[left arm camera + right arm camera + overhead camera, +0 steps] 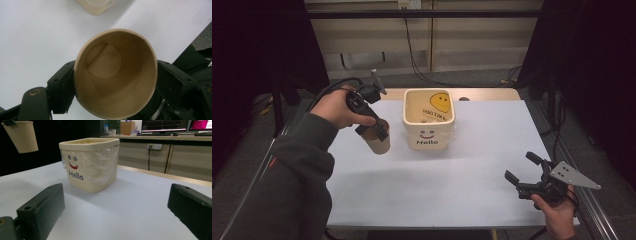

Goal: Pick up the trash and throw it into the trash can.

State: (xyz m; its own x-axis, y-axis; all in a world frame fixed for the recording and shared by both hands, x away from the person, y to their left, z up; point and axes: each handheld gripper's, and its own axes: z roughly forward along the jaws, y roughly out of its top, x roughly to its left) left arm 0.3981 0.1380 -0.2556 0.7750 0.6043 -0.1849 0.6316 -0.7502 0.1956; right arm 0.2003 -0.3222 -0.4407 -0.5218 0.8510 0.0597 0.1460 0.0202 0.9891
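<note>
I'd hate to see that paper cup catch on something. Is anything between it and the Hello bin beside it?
Nothing visible stands in the way. The left gripper holds the paper cup lifted off the white table, just left of the Hello bin. Only open air lies between the cup and the bin's open top.

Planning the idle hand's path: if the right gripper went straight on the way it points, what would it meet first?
Probably the cream Hello bin: it stands ahead between the right gripper's open fingers, over bare white table. Depth is hard to judge.
</note>
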